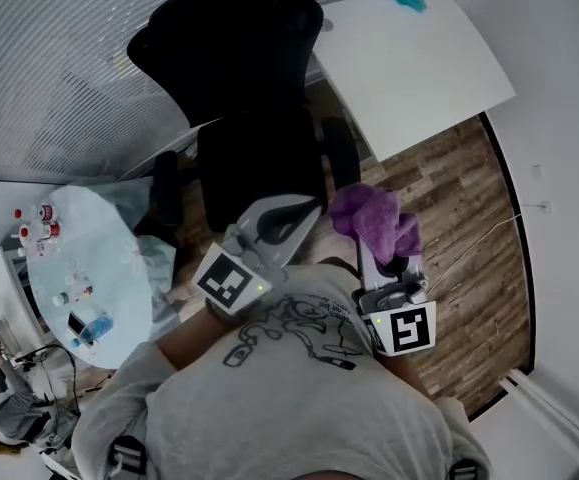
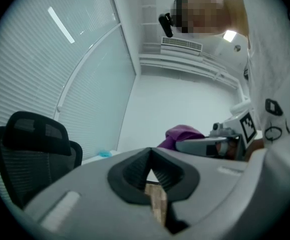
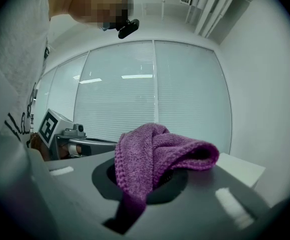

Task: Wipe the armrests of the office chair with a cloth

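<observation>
right gripper [image 1: 387, 258] clamped on purple cloth [image 3: 155, 154], cloth bunched above its jaws, left gripper [image 1: 287, 216] clenched on nothing, both just short of black office chair [image 1: 239, 68], armrests [image 1: 341, 150] untouched, white worktop [image 1: 409, 58] beyond

Office chair [image 1: 239, 78] ahead; counter [image 1: 409, 58] right of it, round table [image 1: 89, 268] left. Cloth [image 1: 374, 218] in right gripper [image 1: 387, 253], left gripper [image 1: 294, 213] beside.
</observation>
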`<move>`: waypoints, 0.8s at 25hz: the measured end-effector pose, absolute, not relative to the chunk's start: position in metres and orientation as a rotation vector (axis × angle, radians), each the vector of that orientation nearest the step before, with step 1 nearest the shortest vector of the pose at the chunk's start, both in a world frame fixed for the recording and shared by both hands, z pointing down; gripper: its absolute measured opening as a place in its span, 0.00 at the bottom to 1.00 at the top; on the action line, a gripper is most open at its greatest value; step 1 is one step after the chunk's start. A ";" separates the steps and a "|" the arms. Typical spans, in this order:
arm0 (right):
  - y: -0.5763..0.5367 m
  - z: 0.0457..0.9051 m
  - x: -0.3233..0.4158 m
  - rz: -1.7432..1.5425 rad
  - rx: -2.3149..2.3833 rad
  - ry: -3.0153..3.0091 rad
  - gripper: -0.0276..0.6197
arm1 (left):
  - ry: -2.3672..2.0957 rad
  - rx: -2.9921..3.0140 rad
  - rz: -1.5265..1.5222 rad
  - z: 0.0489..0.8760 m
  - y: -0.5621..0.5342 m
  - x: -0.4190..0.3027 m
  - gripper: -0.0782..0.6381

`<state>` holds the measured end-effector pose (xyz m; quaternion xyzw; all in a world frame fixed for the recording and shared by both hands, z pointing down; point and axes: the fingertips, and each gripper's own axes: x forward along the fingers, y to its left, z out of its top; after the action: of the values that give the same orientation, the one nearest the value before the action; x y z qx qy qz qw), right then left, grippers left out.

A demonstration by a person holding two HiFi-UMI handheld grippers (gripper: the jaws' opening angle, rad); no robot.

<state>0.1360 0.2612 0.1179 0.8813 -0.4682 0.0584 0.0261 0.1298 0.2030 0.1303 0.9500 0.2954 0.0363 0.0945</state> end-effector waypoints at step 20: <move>0.285 0.167 0.197 0.304 2.691 -1.464 0.09 | 0.765 2.835 0.203 0.175 0.221 0.179 0.11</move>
<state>0.1967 0.2854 0.1667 0.8737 -0.4753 0.0986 0.0319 0.1786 0.2212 0.1755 0.9584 0.2587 0.0685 0.0991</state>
